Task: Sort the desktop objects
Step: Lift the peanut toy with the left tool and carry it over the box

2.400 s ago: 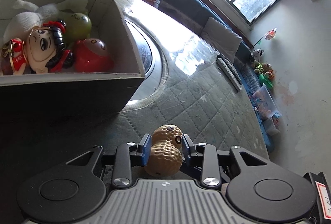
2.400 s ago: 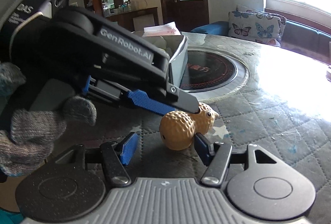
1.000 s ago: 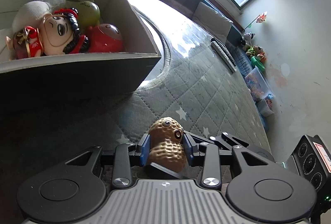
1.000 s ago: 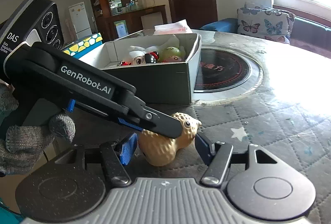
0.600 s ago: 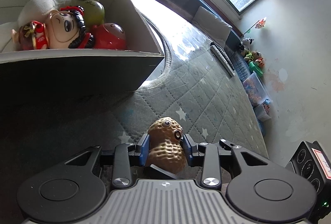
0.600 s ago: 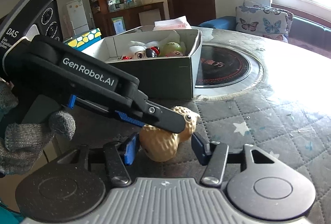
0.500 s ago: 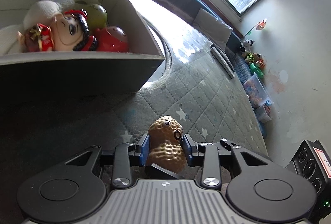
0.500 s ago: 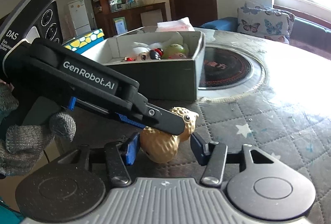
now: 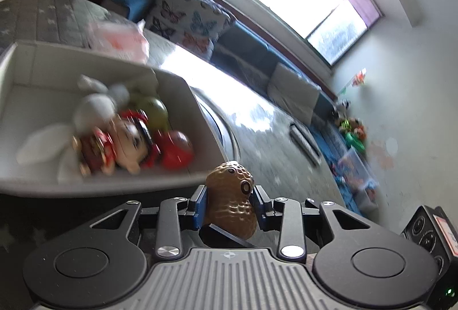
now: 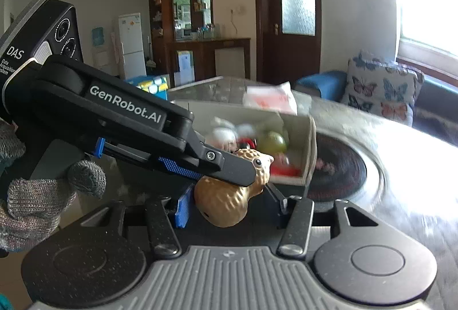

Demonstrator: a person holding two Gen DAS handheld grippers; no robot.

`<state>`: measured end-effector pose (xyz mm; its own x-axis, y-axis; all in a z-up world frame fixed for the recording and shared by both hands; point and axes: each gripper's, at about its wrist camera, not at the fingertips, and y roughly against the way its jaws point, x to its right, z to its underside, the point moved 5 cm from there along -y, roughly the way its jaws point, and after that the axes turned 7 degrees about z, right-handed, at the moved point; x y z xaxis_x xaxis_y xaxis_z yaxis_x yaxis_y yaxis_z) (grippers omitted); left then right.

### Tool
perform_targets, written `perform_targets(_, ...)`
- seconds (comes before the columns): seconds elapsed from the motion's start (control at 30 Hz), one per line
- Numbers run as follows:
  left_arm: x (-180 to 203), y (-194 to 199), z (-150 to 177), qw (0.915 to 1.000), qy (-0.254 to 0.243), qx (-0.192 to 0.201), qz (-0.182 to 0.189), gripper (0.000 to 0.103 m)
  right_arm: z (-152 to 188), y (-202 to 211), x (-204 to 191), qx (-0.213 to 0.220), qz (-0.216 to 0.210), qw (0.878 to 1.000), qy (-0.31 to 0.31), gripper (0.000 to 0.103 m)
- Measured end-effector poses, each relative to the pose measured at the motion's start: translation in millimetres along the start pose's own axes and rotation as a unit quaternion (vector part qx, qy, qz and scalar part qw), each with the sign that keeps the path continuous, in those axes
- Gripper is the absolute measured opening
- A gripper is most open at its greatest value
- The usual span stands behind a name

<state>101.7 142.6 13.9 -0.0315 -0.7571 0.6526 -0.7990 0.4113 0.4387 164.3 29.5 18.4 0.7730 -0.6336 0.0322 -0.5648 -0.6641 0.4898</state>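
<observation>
1. Peanut: toy, tan-brown, two-lobed, dimpled shell, round black-and-white eyes on the upper lobe. Upright between the blue ribbed pads of the left gripper, which is closed on its waist. In the right wrist view the peanut is raised off the table, in front of the near wall of the box, its head level with the rim.

2. Right gripper: black linkage arms, blue pads; jaws spread wide to either side of the peanut, pads apart from the shell, gripping nothing. It sits just under the left gripper's finger.

3. Box: open, rectangular, pale inside, dark outside walls (card, by the look of it). It stands on the table, just beyond the peanut.

4. Contents, blurred: a white plush, a doll with large pale face, black hair and red trim, a smooth green ball, a glossy red ball. All crowd the box's right end.

5. Tissue pack: soft, white with pink print, beyond the box's far wall.

6. Table: round, under a quilted grey cover with a diamond stitch; a dark circular inset right of the box.

7. Glove: grey knit, on the hand holding the left gripper.
</observation>
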Motion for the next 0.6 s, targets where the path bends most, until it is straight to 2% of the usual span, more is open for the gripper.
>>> perform_targets(0.27, -33.9, -2.0, -42.6, 0.9993, 0.016, 0.025, -0.022, 0.037, -29.6, -47.5, -3.5, 0.004, -0.012, 1.000, -0.011, 0.051)
perform_targets(0.37, -48.4, -10.3, -53.4, 0.9988, 0.023, 0.025, -0.034, 0.035, -32.9, -66.0, -2.9, -0.005, -0.021, 0.999, -0.024, 0.044)
perform_targets(0.6, -72.3, -28.3, -54.5, 0.9984, 0.041, 0.015, -0.035, 0.035, -22.5, -95.3, -2.4, -0.029, -0.009, 0.999, -0.030, 0.044)
